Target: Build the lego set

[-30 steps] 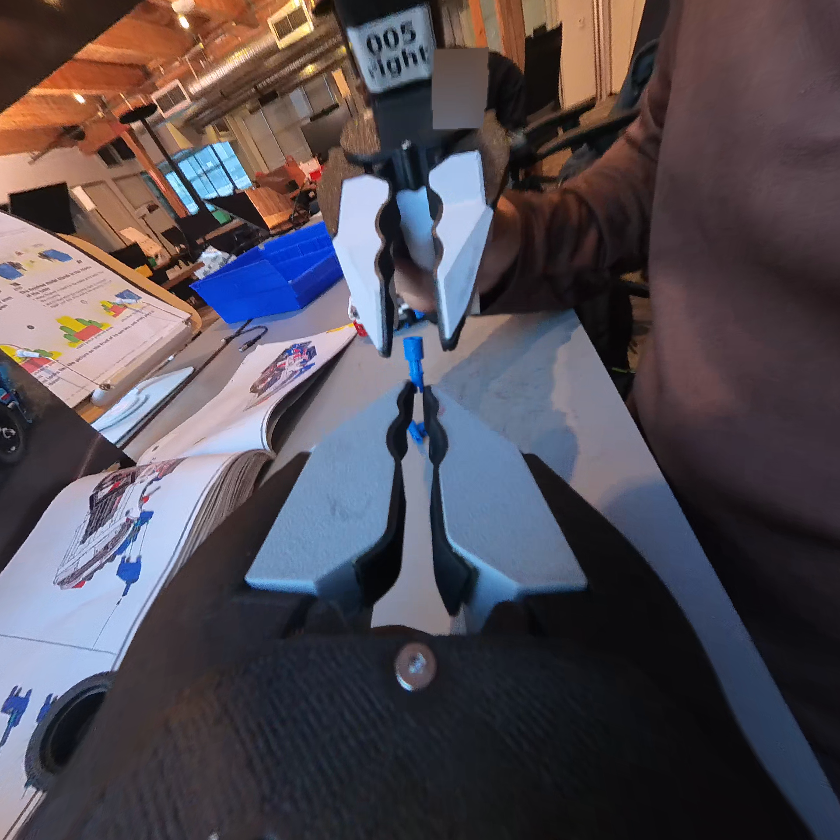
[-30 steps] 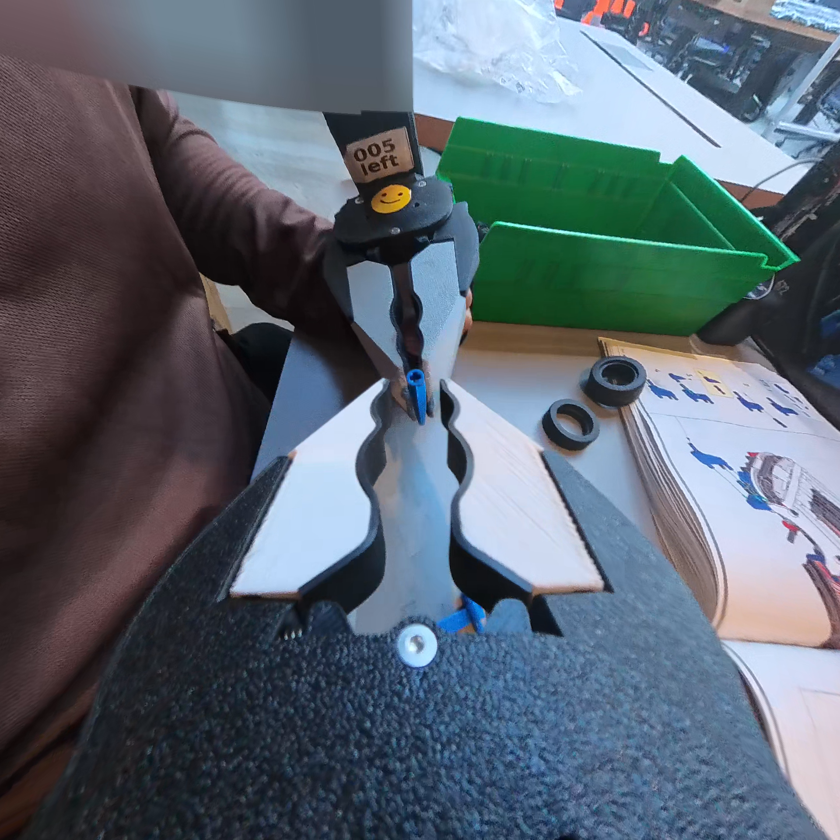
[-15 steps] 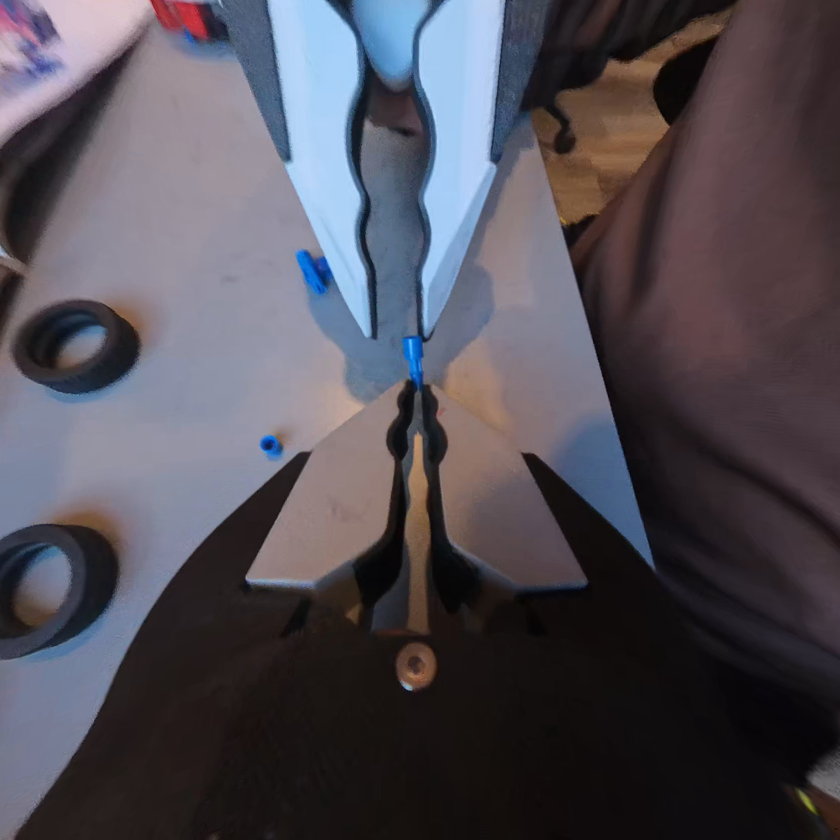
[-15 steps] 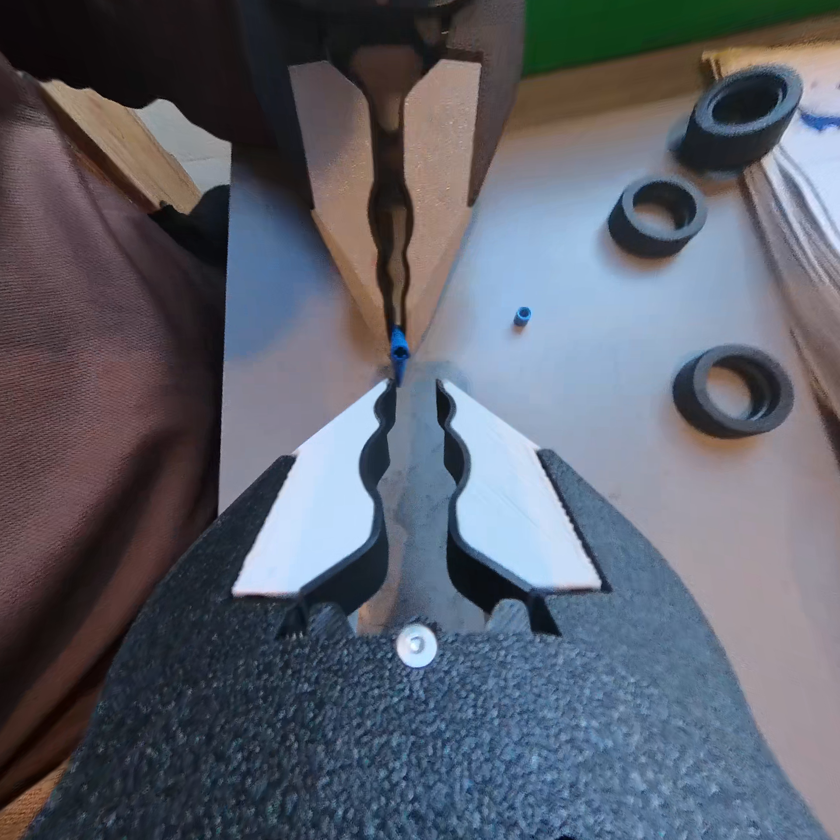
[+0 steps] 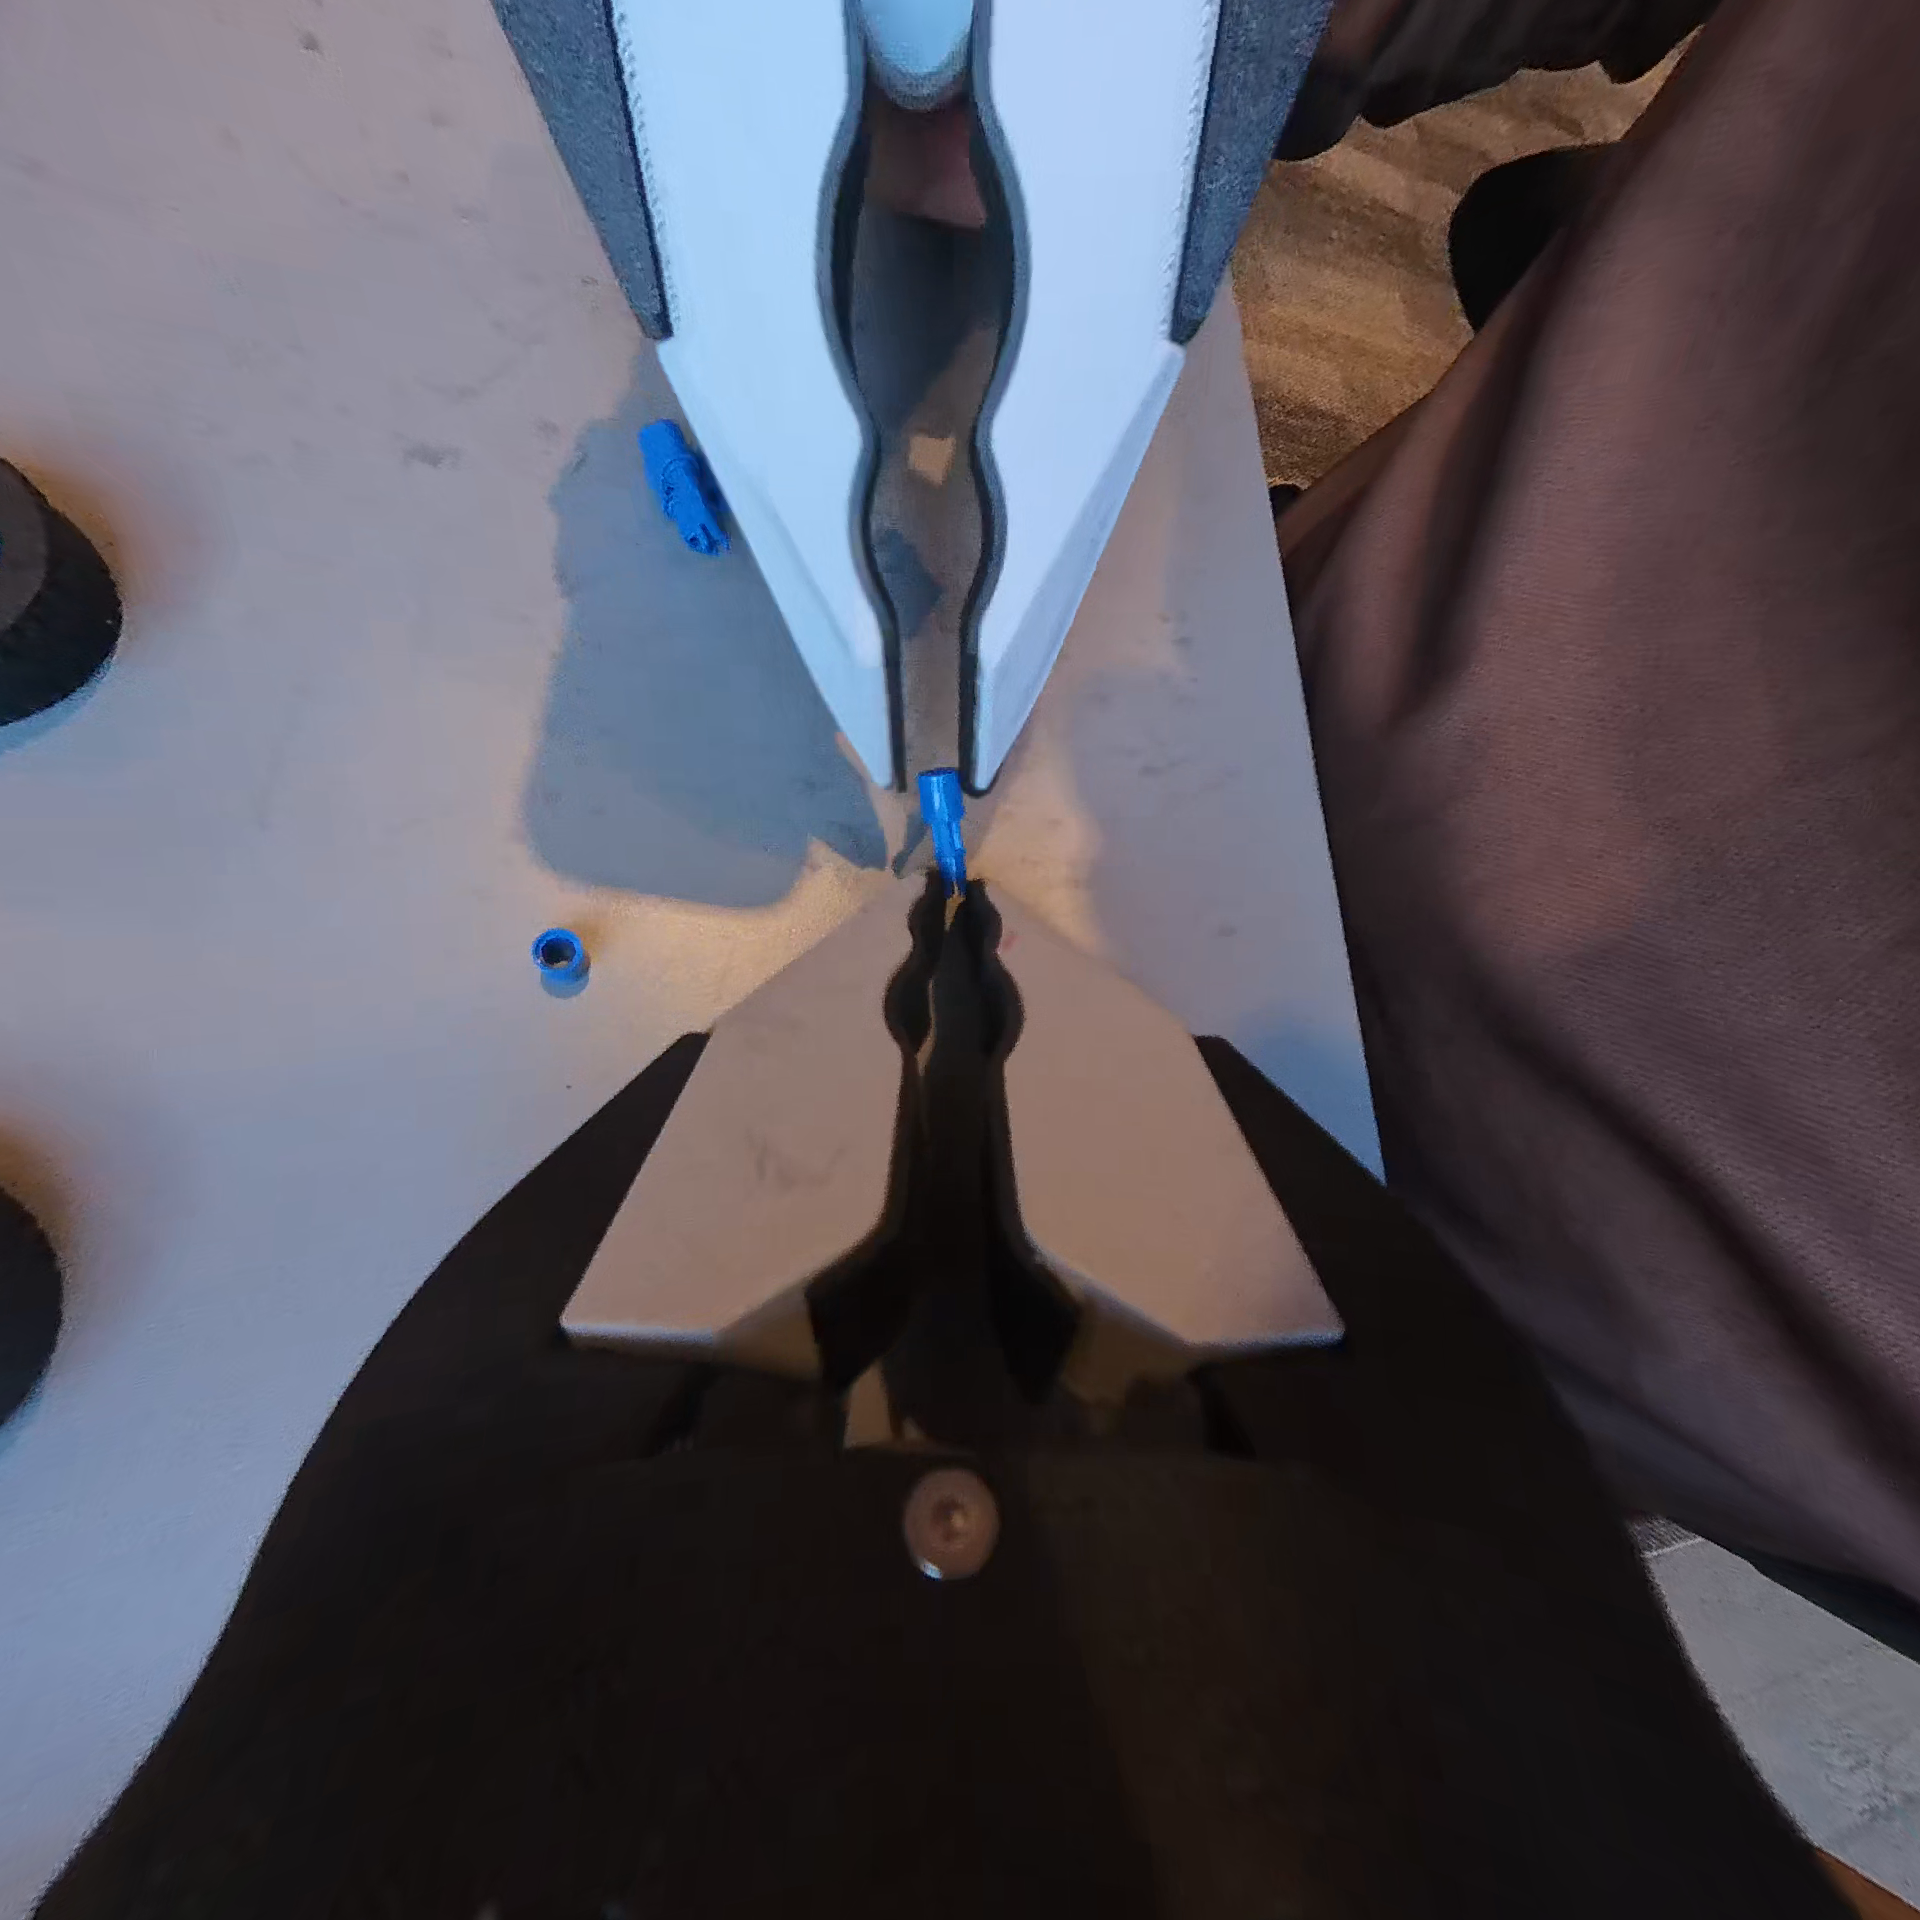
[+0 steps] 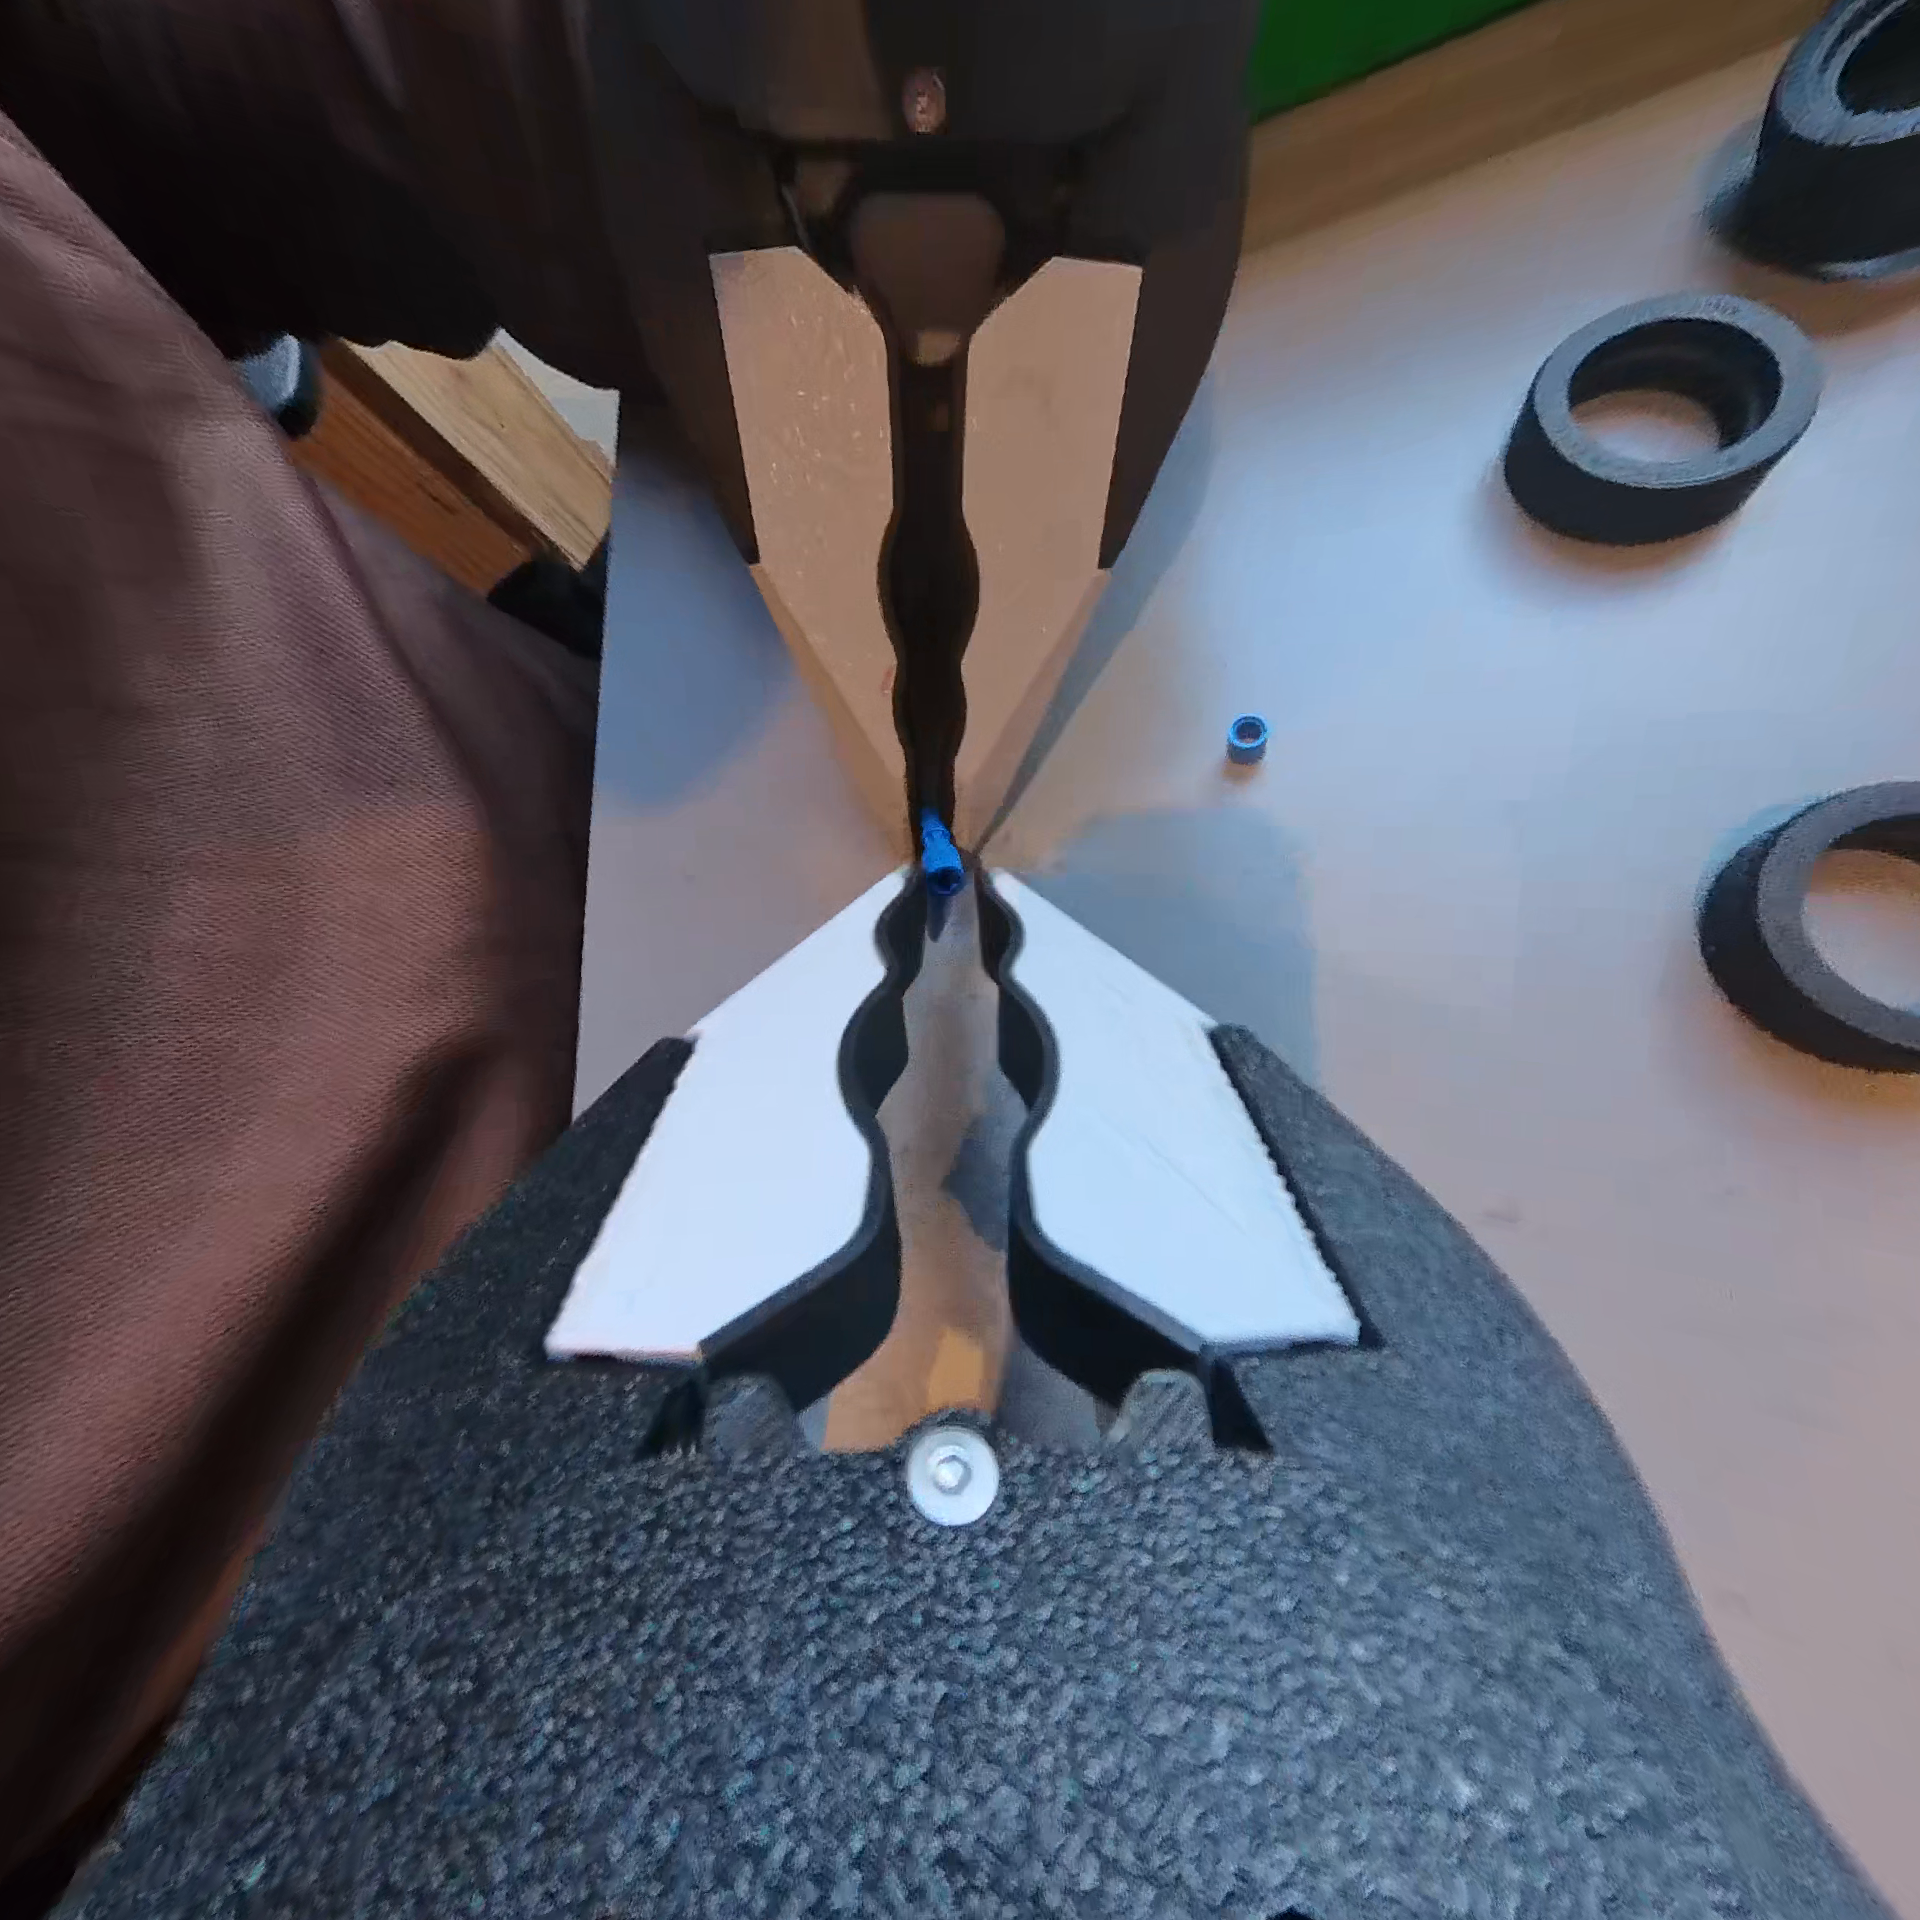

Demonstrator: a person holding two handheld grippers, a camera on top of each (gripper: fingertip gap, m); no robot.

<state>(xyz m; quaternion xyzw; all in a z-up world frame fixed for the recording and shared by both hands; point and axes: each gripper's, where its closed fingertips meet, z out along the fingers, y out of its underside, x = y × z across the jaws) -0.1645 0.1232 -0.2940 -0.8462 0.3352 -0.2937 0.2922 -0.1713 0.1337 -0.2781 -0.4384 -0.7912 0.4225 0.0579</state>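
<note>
My left gripper (image 5: 951, 891) was clamped on the lower end of the blue pin (image 5: 943, 823), held just above the table (image 5: 312, 727). My right gripper (image 6: 940, 883) stood slightly parted around its free end. Judged light, rigid and slippery; best pinched mid-shaft.

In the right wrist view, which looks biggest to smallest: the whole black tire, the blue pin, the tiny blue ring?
1. Black tire
2. Blue pin, held by the left tongs
3. Tiny blue ring, close to the pin in size, and farther away, so unsure.
</note>
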